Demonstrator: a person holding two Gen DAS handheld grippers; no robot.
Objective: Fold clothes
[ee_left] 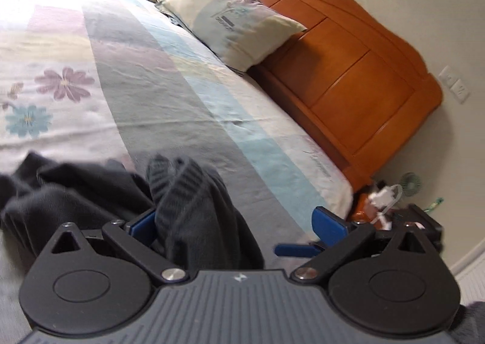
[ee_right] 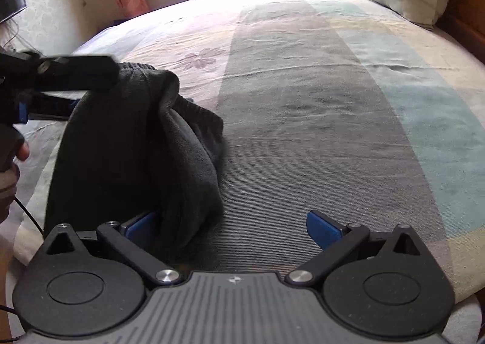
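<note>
Dark grey knit, a garment, lay bunched on the bed at its near left, ribbed hem uppermost. Left tongs stood apart, cloth draped against the inner blue pad only. Right tongs likewise stood apart, one pad touching the heap, nothing clamped. Judgement: the step in hand was the opening one, laying the piece out. Next move calls for each pair to pinch a separate edge and draw the fabric flat.
</note>
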